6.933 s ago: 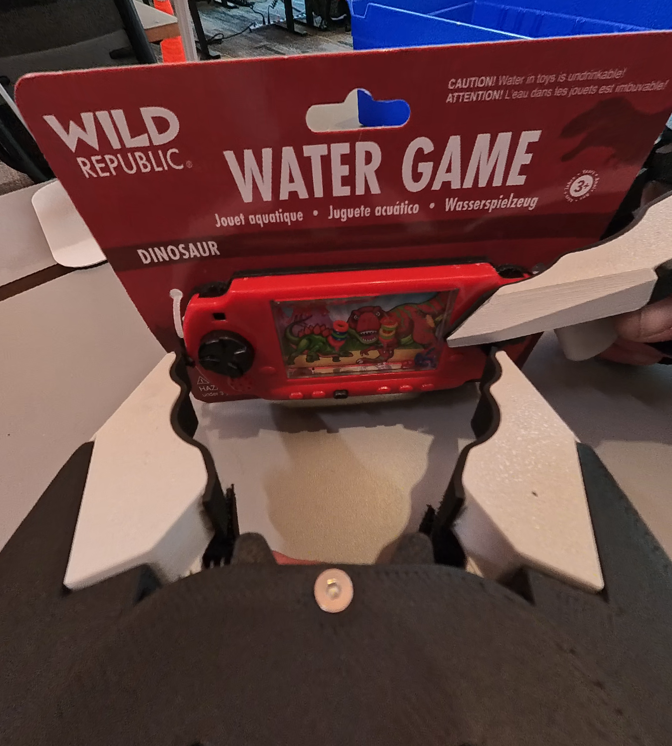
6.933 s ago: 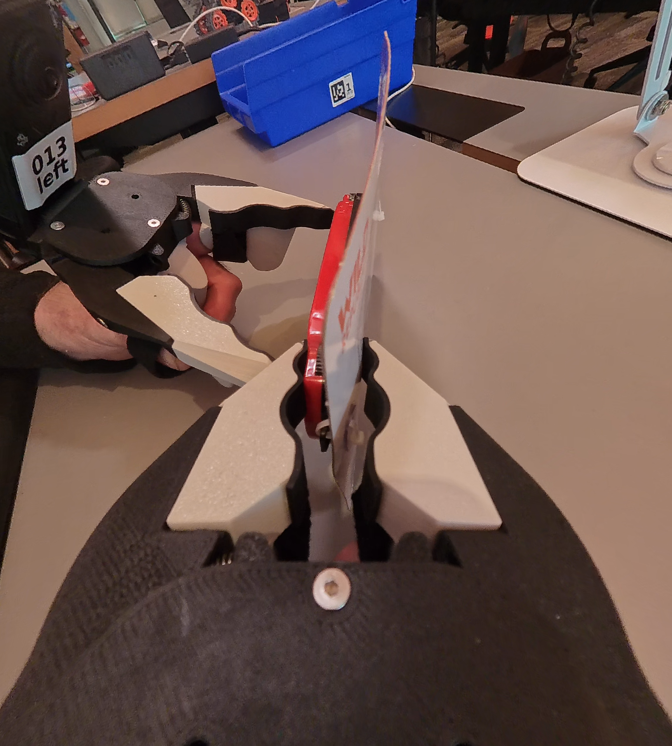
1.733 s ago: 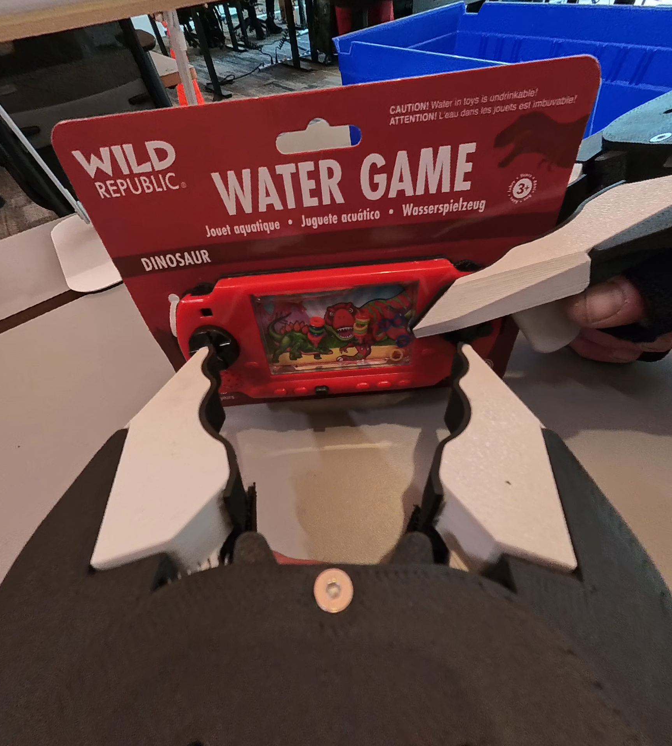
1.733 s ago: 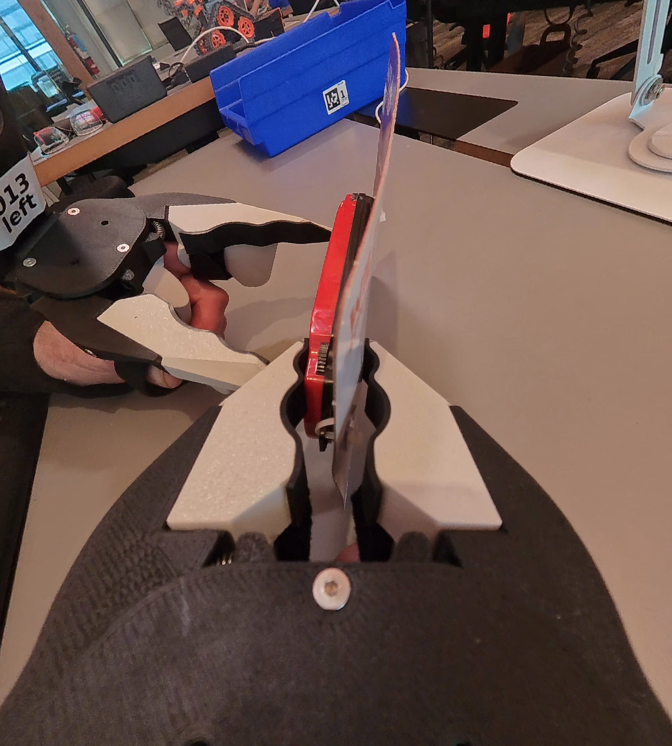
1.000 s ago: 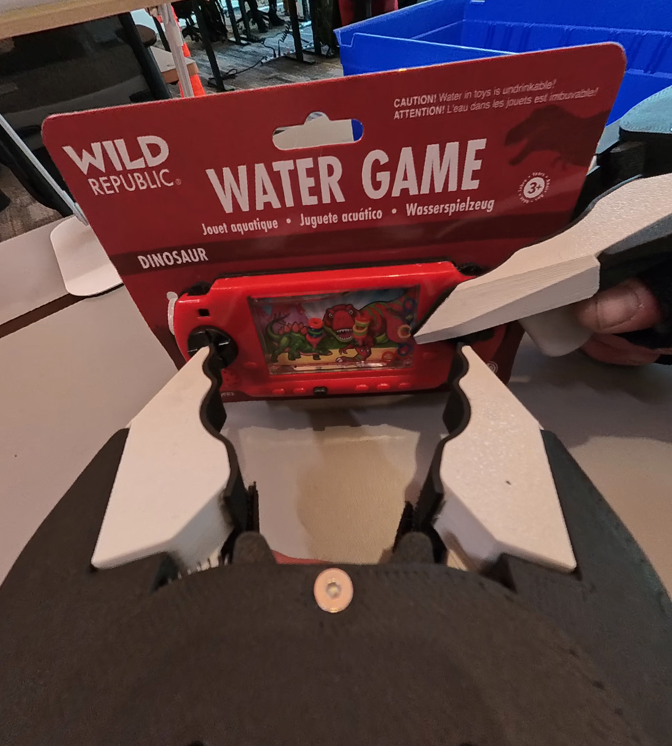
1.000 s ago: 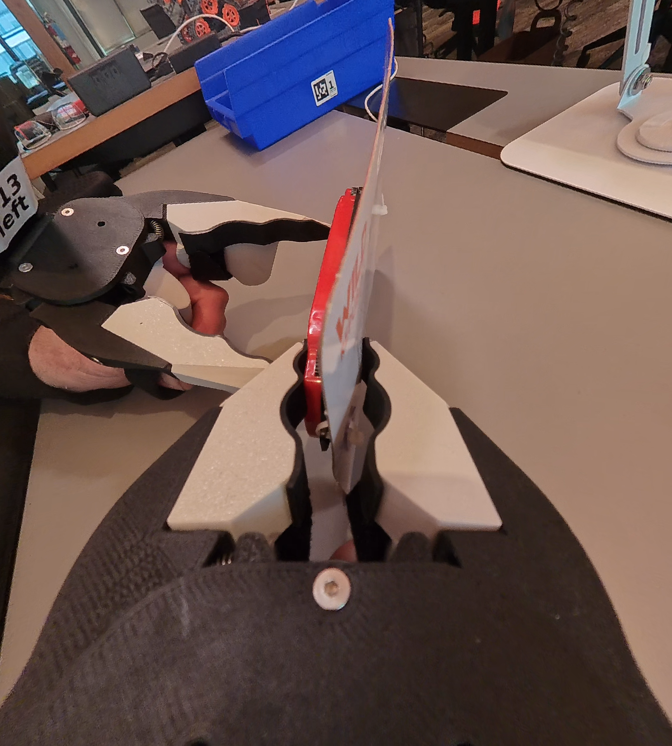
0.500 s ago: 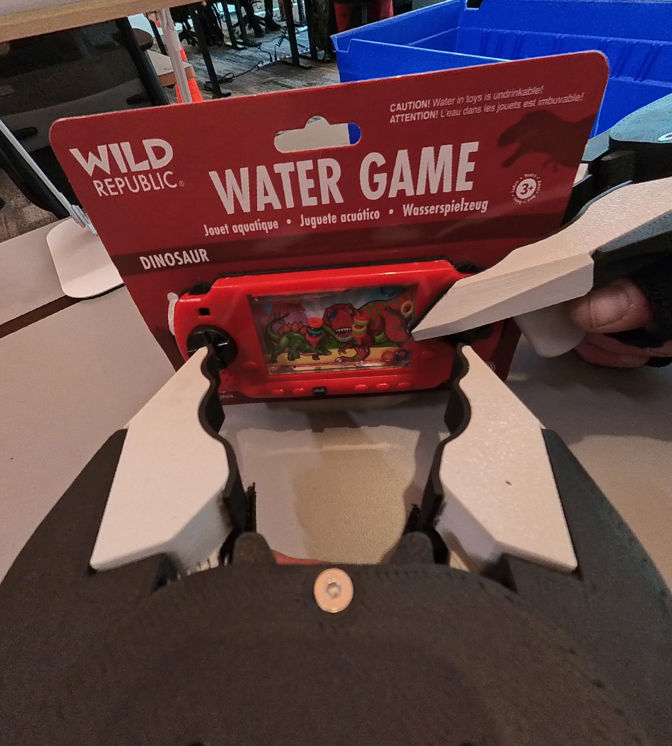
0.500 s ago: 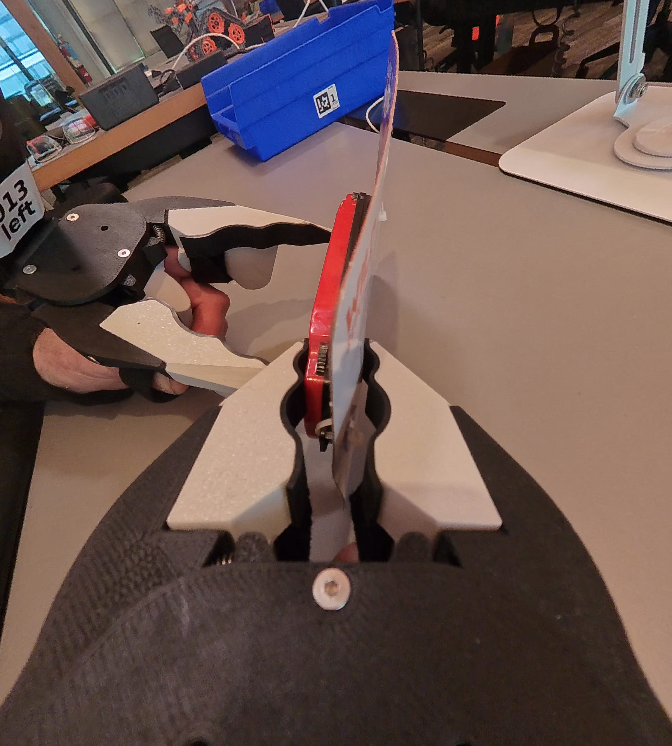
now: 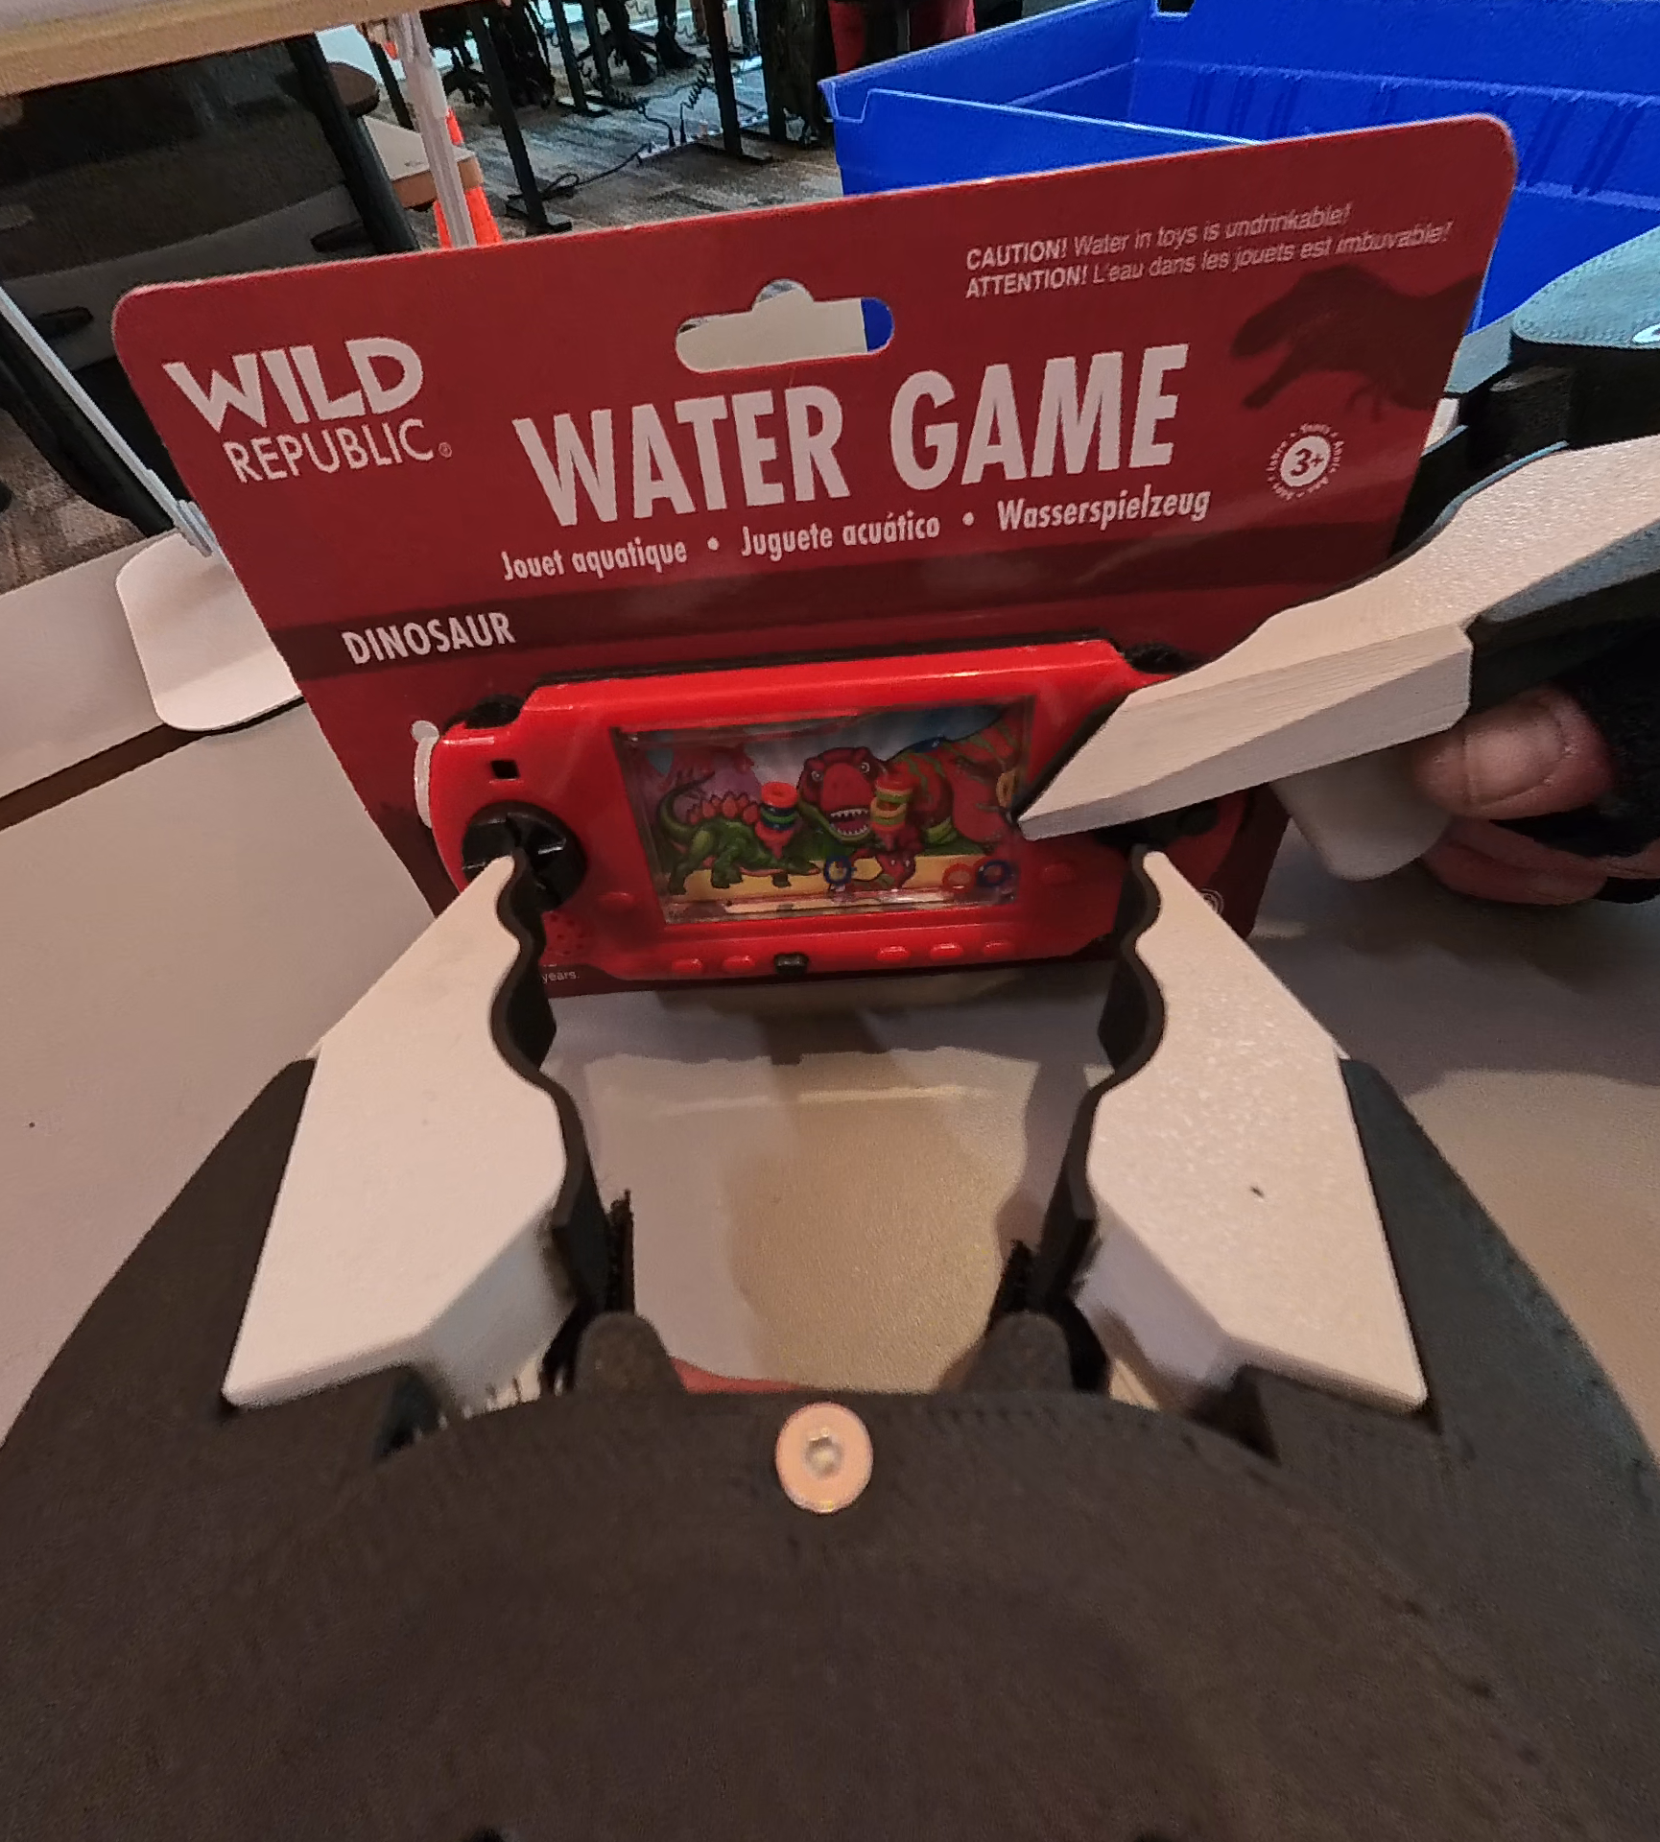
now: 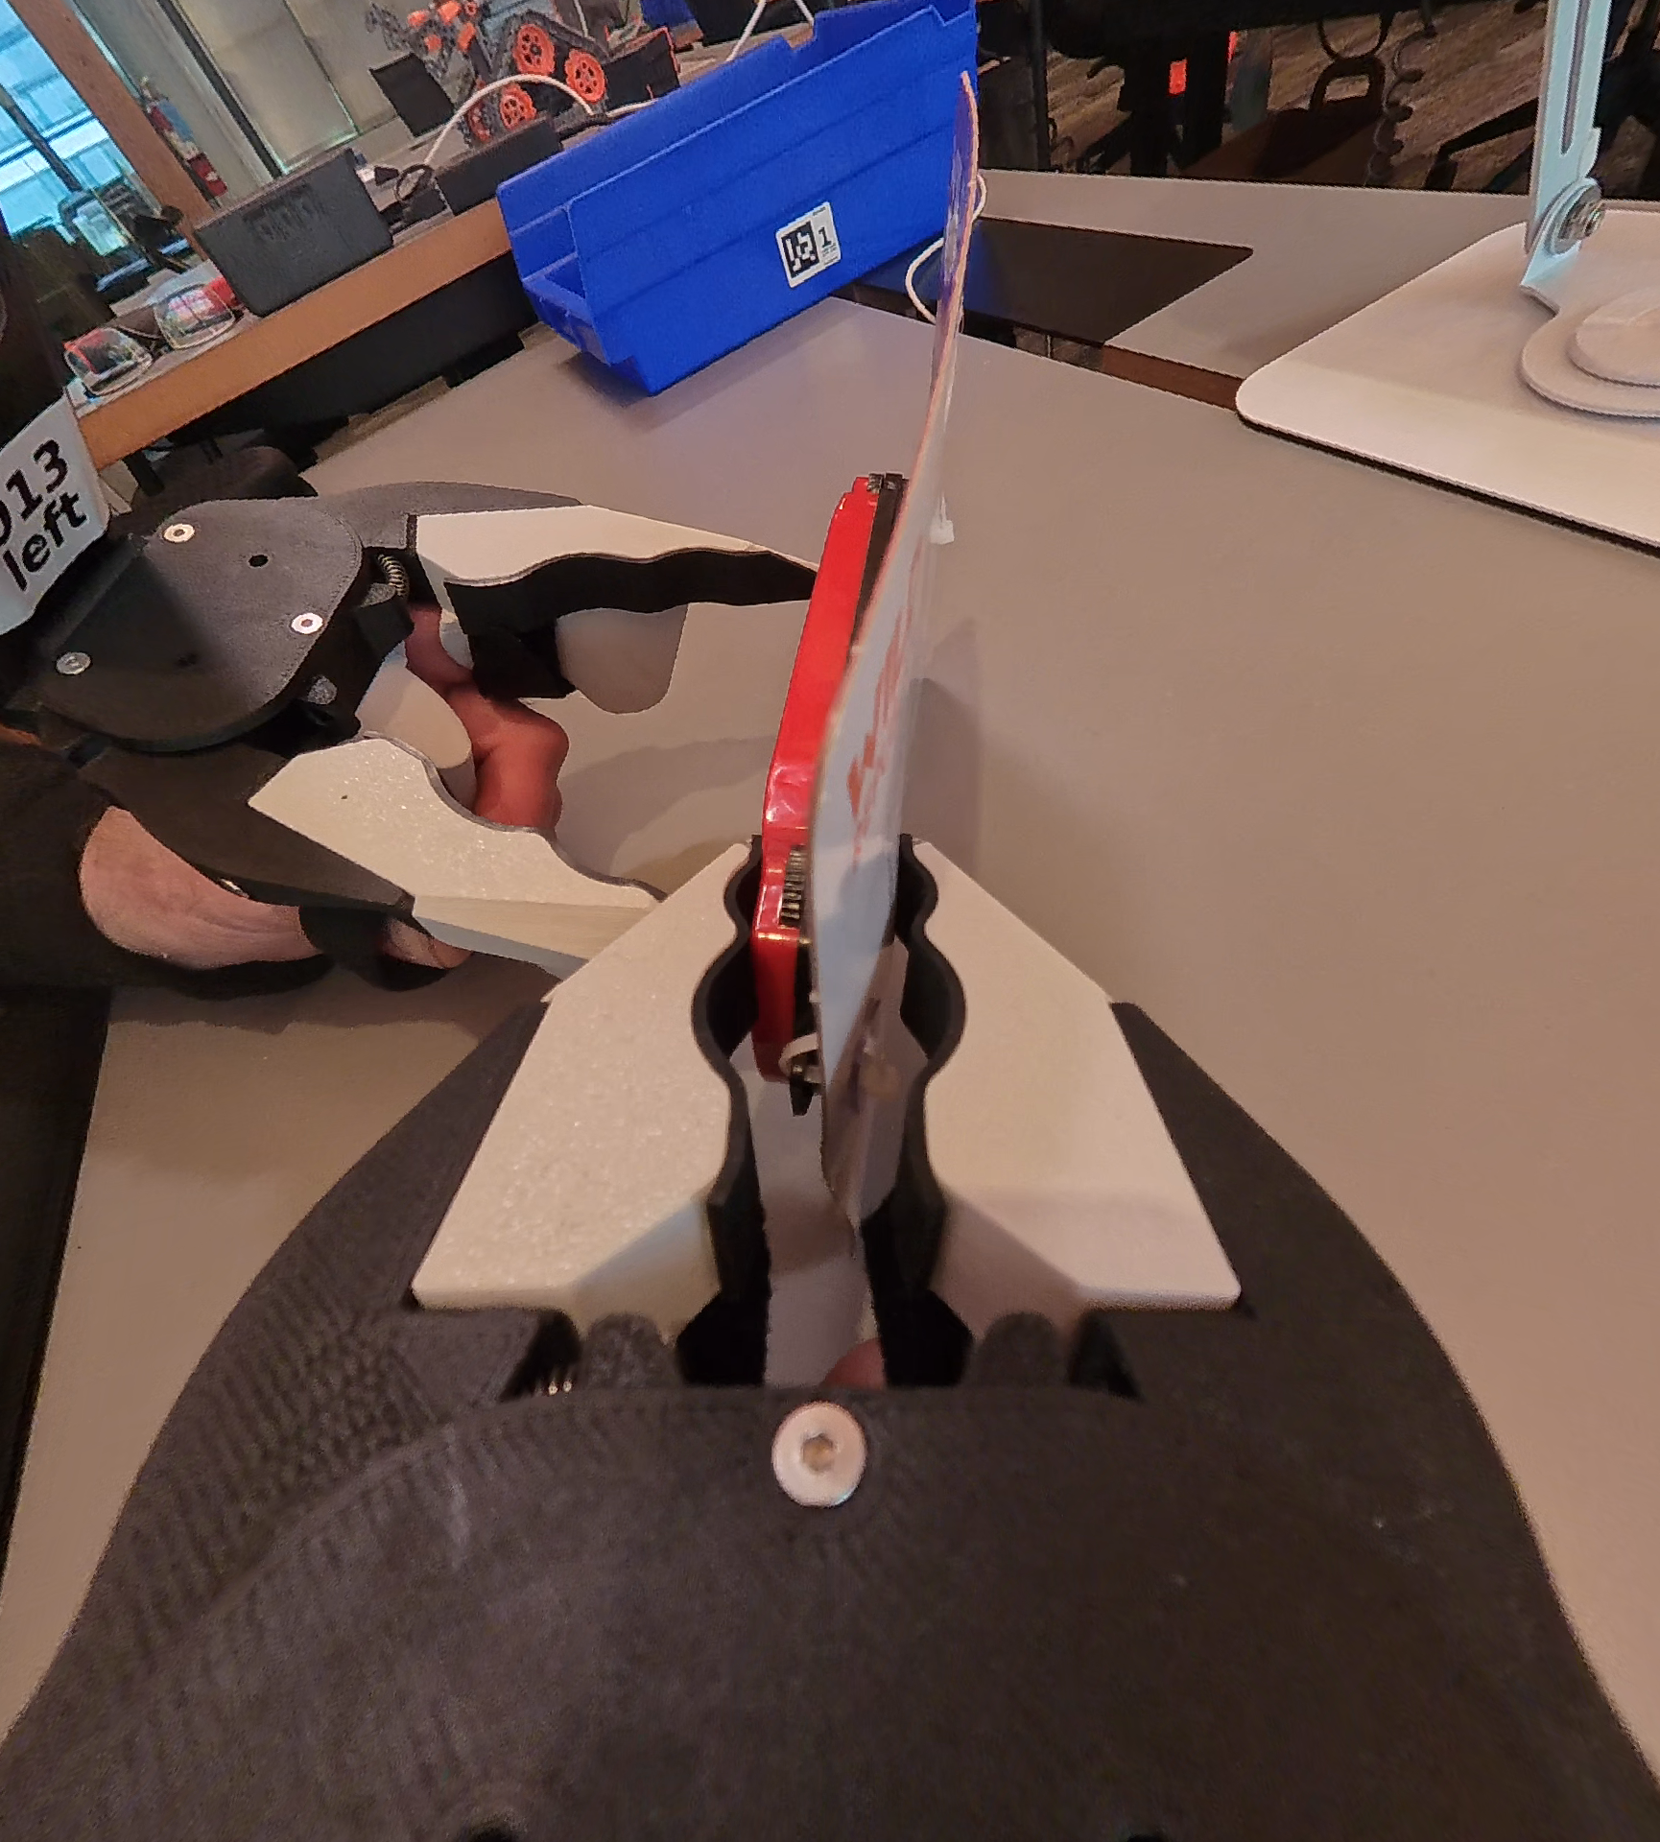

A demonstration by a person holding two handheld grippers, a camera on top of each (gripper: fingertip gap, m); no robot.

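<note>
The right claw [image 10: 821, 887] is clenched on the near end of a red handheld water game toy [image 10: 811, 718], gripping both the toy and the red backing card [image 10: 891, 758] it is tied to. The card stands upright, edge-on in the right wrist view, its lower edge close to the grey bench [image 10: 1305, 797]; whether it touches the bench cannot be told. In the left wrist view the toy [image 9: 786, 817] faces the camera with its card [image 9: 806, 449] rising behind it, and the right claw [image 9: 1065, 812] comes in from the toy's right end. The left claw [image 9: 821, 887] is released, its fingers spread wide just in front of the toy, one fingertip before the dark round button at the toy's left end, the other near its right end. Behind the card stands a blue plastic bin [image 10: 726, 199]. A white stand base [image 10: 1524, 349] lies on the bench, well apart from the toy.
</note>
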